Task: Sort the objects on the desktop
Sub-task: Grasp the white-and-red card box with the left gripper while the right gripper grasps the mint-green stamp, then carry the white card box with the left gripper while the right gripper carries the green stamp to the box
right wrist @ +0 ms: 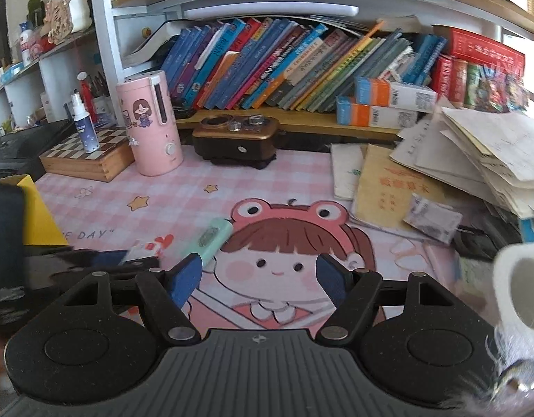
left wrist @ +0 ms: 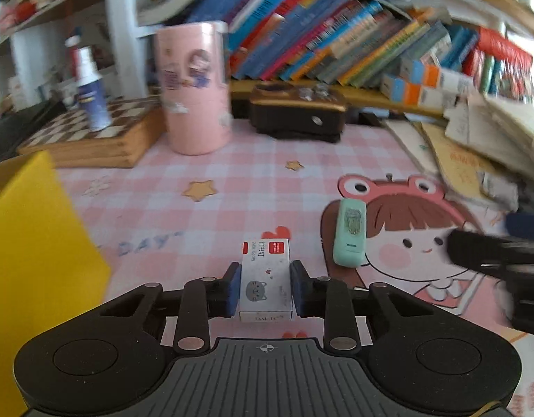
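My left gripper (left wrist: 266, 286) is shut on a small white staple box (left wrist: 266, 279) with a red label and a grey cat print, held over the pink checked desk mat (left wrist: 232, 180). A mint green stapler (left wrist: 350, 232) lies on the mat to the right of the box; it also shows in the right wrist view (right wrist: 211, 238). My right gripper (right wrist: 260, 278) is open and empty above the mat's cartoon girl; the stapler lies just past its left finger. The box (right wrist: 145, 246) and left gripper appear blurred at the left of the right wrist view.
A yellow box (left wrist: 34, 243) stands at the left. A pink humidifier (right wrist: 150, 125), a wooden chessboard (right wrist: 86, 154) with a spray bottle (right wrist: 84, 127), and a brown device (right wrist: 237, 139) stand at the back. Papers (right wrist: 458, 166) pile at the right. A white mug (right wrist: 520, 285) is at the right edge.
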`<state>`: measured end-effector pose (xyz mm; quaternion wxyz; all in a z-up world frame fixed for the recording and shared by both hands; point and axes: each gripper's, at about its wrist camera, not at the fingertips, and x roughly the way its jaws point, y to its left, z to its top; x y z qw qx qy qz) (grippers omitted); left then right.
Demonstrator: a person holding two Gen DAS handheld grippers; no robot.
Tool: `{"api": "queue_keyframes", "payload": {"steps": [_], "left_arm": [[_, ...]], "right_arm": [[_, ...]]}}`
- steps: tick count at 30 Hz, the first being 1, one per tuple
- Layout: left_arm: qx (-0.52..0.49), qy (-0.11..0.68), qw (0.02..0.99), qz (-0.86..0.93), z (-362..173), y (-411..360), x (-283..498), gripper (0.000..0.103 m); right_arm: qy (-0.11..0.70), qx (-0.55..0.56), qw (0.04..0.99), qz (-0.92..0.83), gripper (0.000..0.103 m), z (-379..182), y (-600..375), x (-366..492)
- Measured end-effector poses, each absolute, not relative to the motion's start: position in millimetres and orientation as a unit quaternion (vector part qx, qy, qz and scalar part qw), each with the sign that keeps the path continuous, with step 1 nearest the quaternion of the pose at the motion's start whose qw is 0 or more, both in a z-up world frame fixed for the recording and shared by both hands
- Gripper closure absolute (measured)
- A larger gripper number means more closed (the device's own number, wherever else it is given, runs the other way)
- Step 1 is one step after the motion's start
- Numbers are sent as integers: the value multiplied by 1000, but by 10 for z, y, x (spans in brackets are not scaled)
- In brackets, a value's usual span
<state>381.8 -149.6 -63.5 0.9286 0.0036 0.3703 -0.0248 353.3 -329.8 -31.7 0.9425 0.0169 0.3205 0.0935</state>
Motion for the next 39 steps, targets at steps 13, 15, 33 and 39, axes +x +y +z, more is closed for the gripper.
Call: {"api": "queue_keyframes", "payload": {"steps": [13,15,33,39], "left_arm": [[-73,322,944,2,69,-1018,2857,75],[-84,317,945,11,131,-952,2760,75],[-76,284,956,1,363,-938,2272,75],[-71,278,958,-22,401,-966,2086,75]], "right_arm": [[337,-17,932,133,42,-710,-2682,4201],[339,-21,933,124,44,-767,-2612,4282],[311,8,944,108,80,-566,-2805,3862],[300,33,945,128,80,-261,-2931,3381]]}}
